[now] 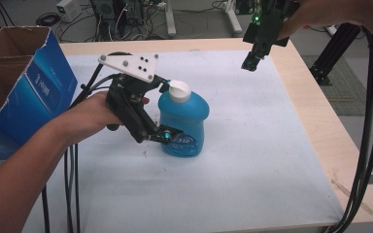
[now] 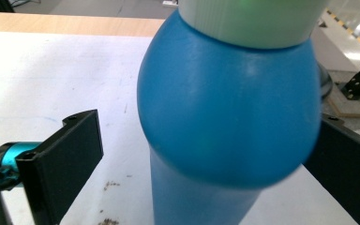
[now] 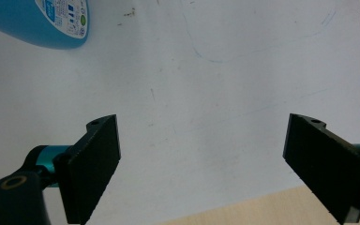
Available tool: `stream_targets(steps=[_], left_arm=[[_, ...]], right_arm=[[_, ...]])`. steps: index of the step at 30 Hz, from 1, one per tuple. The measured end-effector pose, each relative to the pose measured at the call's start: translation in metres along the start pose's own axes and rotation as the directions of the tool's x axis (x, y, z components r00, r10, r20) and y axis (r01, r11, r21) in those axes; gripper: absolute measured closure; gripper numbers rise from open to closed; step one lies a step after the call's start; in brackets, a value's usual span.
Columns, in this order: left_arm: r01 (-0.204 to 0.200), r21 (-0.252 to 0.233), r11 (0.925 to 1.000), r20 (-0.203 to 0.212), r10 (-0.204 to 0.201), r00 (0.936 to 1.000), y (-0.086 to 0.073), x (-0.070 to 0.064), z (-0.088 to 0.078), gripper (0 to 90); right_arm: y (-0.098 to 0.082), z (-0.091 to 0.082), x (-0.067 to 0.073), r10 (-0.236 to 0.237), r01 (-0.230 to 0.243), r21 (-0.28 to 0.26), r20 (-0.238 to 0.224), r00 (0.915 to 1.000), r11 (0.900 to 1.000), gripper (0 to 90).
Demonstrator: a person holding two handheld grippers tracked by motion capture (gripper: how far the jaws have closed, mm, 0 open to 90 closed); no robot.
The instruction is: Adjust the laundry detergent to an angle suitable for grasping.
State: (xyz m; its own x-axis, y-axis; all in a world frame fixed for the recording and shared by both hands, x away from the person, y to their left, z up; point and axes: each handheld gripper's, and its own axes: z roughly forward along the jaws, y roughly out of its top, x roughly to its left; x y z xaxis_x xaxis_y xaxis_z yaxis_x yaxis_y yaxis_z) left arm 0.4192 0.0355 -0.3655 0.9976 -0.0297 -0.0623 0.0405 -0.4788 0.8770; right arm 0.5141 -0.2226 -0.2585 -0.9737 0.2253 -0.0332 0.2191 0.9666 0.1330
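A blue bottle (image 1: pixel 183 124) with a white cap (image 1: pixel 179 91) stands upright on the white sheet (image 1: pixel 252 160) that covers the table (image 1: pixel 315 121), a little left of the middle of the sheet in the high view. The left gripper (image 1: pixel 167 136) is at the bottom part of the bottle, coming from the left side, and the person's left hand (image 1: pixel 90 116) holds it low over the sheet. In the left gripper view the bottle (image 2: pixel 229 117) stands between the two black jaws. The jaw on the left side of that view is clearly apart from the bottle, with white sheet visible in the gap. The jaw on the right side is very near the blue wall, but I cannot tell if it touches. So the left gripper is open, with the bottle between the jaws but not pressed.

The right gripper (image 1: pixel 251 62) hangs high over the far right part of the sheet, well apart from the bottle, and it points down. In the right gripper view its jaws are spread wide and nothing is between them, only the sheet below. The bottle's label side (image 3: pixel 42 21) shows in the upper left corner of this view.

An open blue cardboard box (image 1: pixel 24 87) is at the left edge of the table, tilted, near the left forearm. Black cables (image 1: pixel 364 145) hang down at the right side.
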Motion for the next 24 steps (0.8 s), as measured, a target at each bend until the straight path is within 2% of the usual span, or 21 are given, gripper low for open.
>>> stream_targets(steps=[2, 5, 8, 10, 11, 12, 13, 14, 17, 18, 20, 24], left_arm=[[-0.014, 0.009, 0.9999, -0.013, 0.014, 0.9998, 0.002, -0.003, -0.005, 1.6], [-0.004, 0.002, 1.0, -0.045, 0.004, 0.999, 0.01, -0.006, -0.017, 1.6], [0.007, 0.023, 0.9997, -0.09, -0.005, 0.9959, 0.023, -0.009, -0.035, 1.6], [0.018, 0.046, 0.9988, -0.109, -0.012, 0.994, 0.031, -0.011, -0.045, 1.6], [0.015, 0.068, 0.9976, -0.12, -0.007, 0.9928, 0.036, -0.012, -0.052, 1.6], [0.01, 0.093, 0.9956, -0.129, 0.002, 0.9916, 0.04, -0.013, -0.057, 1.6], [0.009, 0.113, 0.9935, -0.135, 0.007, 0.9908, 0.043, -0.014, -0.061, 1.6], [0.003, 0.137, 0.9905, -0.138, 0.016, 0.9904, 0.047, -0.014, -0.067, 1.6], [0.023, 0.194, 0.9808, -0.16, 0.008, 0.9871, 0.057, -0.013, -0.08, 1.6], [0.036, 0.217, 0.9756, -0.167, 0.001, 0.986, 0.06, -0.012, -0.084, 1.6], [0.053, 0.265, 0.9628, -0.18, -0.004, 0.9837, 0.065, -0.009, -0.091, 1.6], [0.075, 0.316, 0.9458, -0.214, -0.006, 0.9769, 0.074, -0.001, -0.105, 1.6]], right_arm=[[0.0, 0.0, 0.0, -0.009, 0.01, -0.009, 0.004, 0.9999, 1.0, 10.7], [-0.001, -0.001, 0.001, -0.001, 0.001, -0.005, 0.003, 1.0, 1.0, 10.7], [-0.001, -0.001, 0.001, -0.004, 0.004, -0.017, 0.004, 1.0, 1.0, 10.7], [-0.002, -0.001, 0.001, -0.007, 0.007, -0.016, 0.004, 1.0, 1.0, 10.7], [-0.002, -0.002, 0.003, 0.01, -0.01, -0.009, 0.002, 0.9999, 1.0, 10.7], [-0.002, -0.001, 0.001, -0.014, 0.014, -0.02, 0.004, 0.9999, 1.0, 10.7], [-0.002, -0.002, 0.002, -0.013, 0.013, -0.019, 0.005, 0.9999, 1.0, 10.7], [-0.002, -0.002, 0.002, -0.006, 0.007, -0.017, 0.004, 1.0, 1.0, 10.7], [-0.001, -0.003, 0.003, -0.007, 0.007, -0.02, 0.006, 1.0, 1.0, 10.7], [-0.001, -0.004, 0.004, 0.0, 0.0, -0.017, 0.005, 1.0, 1.0, 10.7], [-0.001, -0.004, 0.004, -0.013, 0.014, -0.023, 0.007, 0.9999, 1.0, 10.7], [-0.001, -0.005, 0.005, -0.005, 0.005, -0.022, 0.008, 1.0, 1.0, 10.7]])
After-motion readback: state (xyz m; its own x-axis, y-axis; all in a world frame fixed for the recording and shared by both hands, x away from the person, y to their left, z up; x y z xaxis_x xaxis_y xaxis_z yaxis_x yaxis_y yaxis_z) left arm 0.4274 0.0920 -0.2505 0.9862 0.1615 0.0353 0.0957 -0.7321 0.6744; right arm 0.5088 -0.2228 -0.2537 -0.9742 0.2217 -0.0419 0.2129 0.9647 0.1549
